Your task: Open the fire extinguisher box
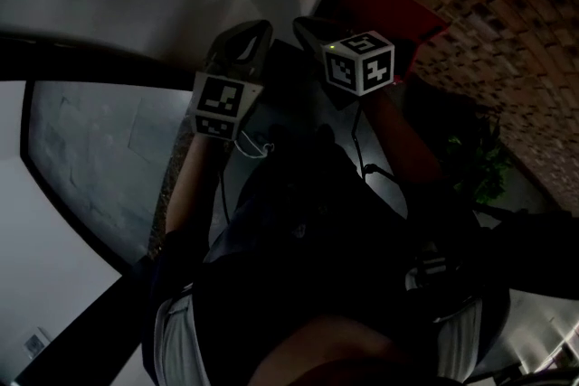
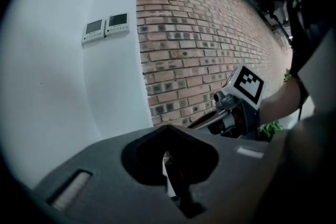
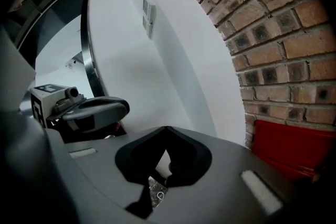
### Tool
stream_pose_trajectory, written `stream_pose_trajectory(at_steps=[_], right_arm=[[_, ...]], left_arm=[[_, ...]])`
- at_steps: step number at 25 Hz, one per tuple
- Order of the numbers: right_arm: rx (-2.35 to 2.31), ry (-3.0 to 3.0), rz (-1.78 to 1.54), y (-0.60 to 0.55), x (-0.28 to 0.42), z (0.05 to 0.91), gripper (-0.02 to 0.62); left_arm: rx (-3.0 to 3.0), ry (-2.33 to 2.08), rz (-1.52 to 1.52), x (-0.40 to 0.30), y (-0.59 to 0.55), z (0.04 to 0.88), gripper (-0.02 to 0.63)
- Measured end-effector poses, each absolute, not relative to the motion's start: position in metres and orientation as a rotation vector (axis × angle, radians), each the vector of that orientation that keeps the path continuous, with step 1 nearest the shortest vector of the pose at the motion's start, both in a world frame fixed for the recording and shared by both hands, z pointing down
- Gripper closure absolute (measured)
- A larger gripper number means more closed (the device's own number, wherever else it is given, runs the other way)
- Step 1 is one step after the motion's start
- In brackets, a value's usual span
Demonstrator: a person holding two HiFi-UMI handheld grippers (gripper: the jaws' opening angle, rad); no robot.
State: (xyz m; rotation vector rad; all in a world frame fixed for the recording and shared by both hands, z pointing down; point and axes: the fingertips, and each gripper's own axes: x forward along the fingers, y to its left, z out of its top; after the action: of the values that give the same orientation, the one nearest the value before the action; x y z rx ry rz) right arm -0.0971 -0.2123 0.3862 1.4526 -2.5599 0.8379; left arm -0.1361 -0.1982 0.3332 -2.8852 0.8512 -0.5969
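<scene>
The red fire extinguisher box (image 1: 389,9) stands against the brick wall at the upper right of the dim head view. In the right gripper view its red front (image 3: 294,147) shows at the lower right, closed as far as I can see. My left gripper (image 1: 256,30) and right gripper (image 1: 309,23) are held up side by side, a short way left of the box and touching nothing. The left gripper (image 2: 167,129) is shut and empty, aimed at the corner where the white wall meets the brick. Also shut and empty, the right gripper (image 3: 167,131) faces the white wall beside the box.
Two small wall control panels (image 2: 105,29) hang on the white wall (image 2: 63,92). The brick wall (image 2: 199,44) runs off to the right. A green plant (image 1: 484,163) stands by it. A dark-framed glass panel (image 1: 99,158) is on the left.
</scene>
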Motion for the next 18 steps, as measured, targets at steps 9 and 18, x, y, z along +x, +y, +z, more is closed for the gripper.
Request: stream_pose_trajectory(at_steps=[9, 18], right_arm=[[1.457, -2.590, 0.829, -0.221, -0.095, 0.367, 0.594], [1.478, -2.618, 1.020, -0.219, -0.082, 0.359, 0.594]], left_arm=[[-2.956, 0.887, -0.487, -0.126, -0.195, 0.310, 0.611], [-3.014, 0.808, -0.492, -0.121, -0.195, 0.305, 0.611]])
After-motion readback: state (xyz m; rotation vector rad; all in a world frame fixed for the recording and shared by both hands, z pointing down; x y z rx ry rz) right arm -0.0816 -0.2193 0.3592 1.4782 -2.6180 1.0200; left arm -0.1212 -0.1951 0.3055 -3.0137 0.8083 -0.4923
